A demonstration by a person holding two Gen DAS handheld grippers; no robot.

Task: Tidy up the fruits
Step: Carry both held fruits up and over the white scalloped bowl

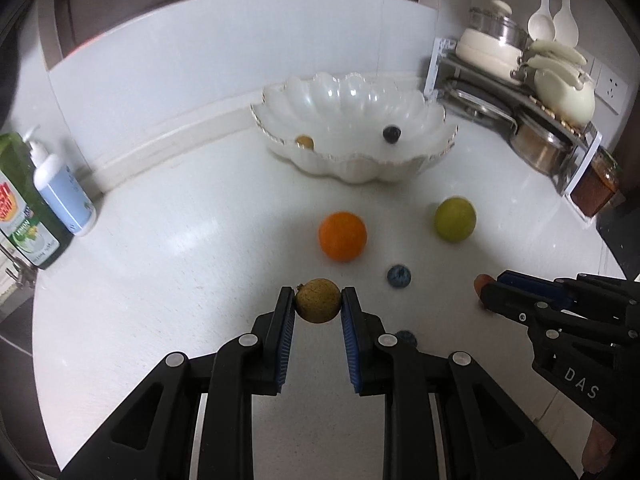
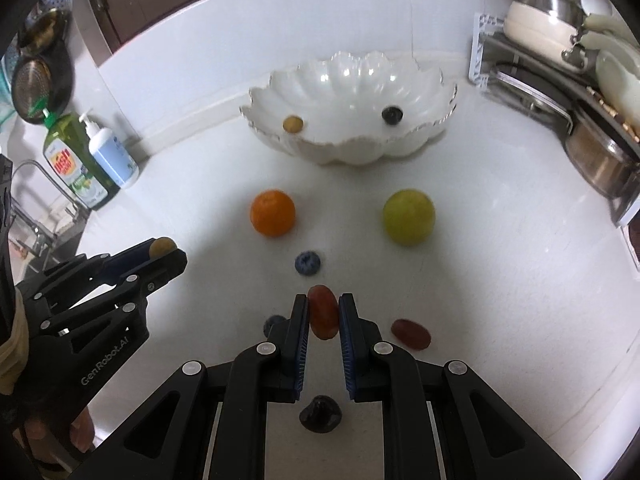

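Observation:
My left gripper (image 1: 318,300) is shut on a small tan round fruit (image 1: 318,301), held above the white counter. My right gripper (image 2: 323,314) is shut on a red grape (image 2: 323,316); it also shows in the left wrist view (image 1: 486,286) at the right. A white scalloped bowl (image 2: 420,76) stands at the back, holding a small tan fruit (image 2: 293,124) and a dark berry (image 2: 391,115). On the counter lie an orange (image 2: 273,213), a yellow-green fruit (image 2: 409,217), a blueberry (image 2: 307,263), a second red grape (image 2: 411,333) and a dark fruit (image 2: 320,414).
A green dish-soap bottle (image 2: 74,160) and a white pump bottle (image 2: 112,154) stand at the left by a sink tap (image 2: 44,176). A rack of pots and pans (image 2: 560,60) fills the right corner. Another blueberry (image 2: 274,322) lies partly behind my right fingers.

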